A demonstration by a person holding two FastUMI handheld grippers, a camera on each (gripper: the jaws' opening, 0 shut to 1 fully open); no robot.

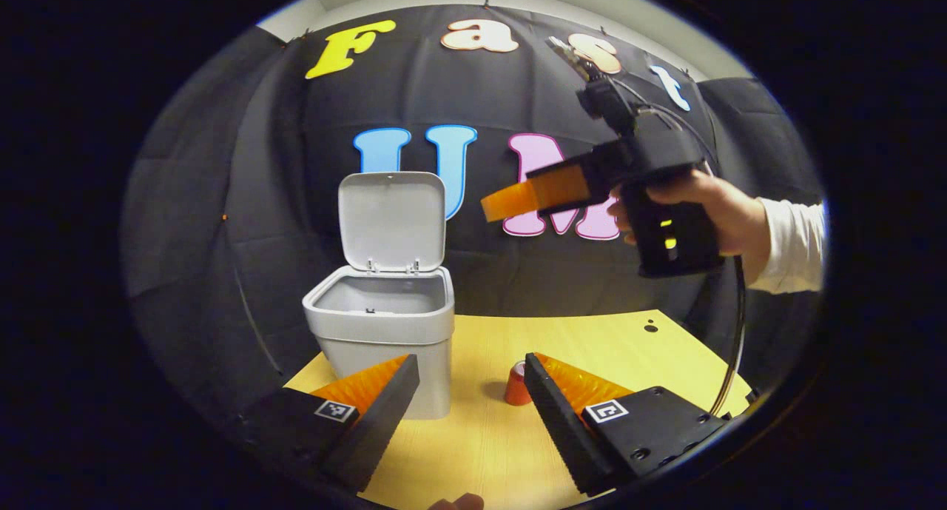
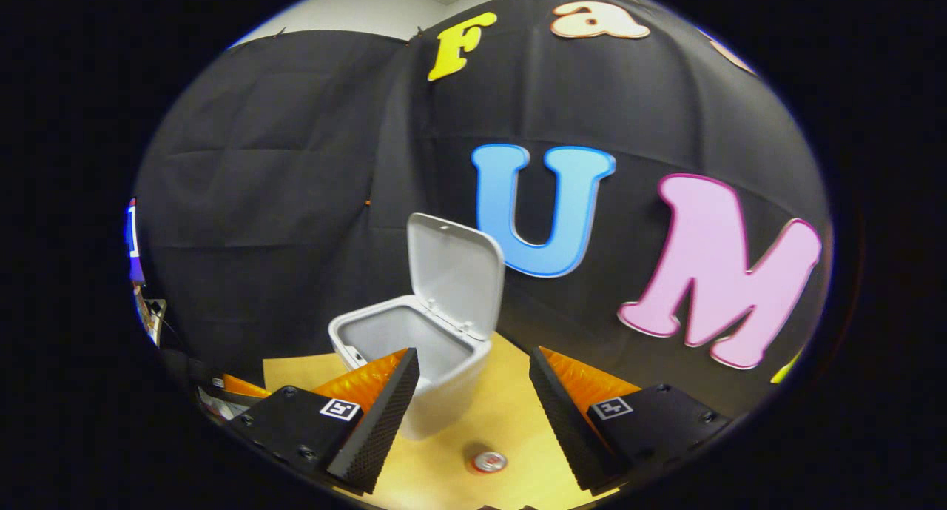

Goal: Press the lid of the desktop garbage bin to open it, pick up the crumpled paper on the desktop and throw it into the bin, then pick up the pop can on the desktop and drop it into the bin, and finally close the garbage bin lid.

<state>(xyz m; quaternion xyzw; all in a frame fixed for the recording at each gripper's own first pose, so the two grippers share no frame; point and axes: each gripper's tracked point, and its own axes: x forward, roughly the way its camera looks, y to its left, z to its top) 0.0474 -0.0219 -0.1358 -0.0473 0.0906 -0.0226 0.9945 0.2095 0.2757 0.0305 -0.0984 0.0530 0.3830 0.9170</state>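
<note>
- Wooden table (image 1: pixel 592 340) carries the bin (image 1: pixel 385 332) and the can (image 1: pixel 516 386).
- Left gripper (image 1: pixel 471 403): fingers wide apart, holding nothing, low over the table; the can stands upright just beyond its right finger, beside the bin.
- Right gripper (image 2: pixel 471 410): fingers wide apart, empty, held high above the table; the can (image 2: pixel 489 462) lies below between them.
- Bin: grey, lid (image 1: pixel 392 221) raised upright at its rear edge, against the black wall.
- Hand (image 1: pixel 710 214) with white sleeve (image 1: pixel 792 243) holds the right gripper (image 1: pixel 510 199), right of the lid.

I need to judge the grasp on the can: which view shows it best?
The right gripper view: the can stands in the open on the table, its top in sight. In the left gripper view the can is partly hidden behind a finger.
</note>
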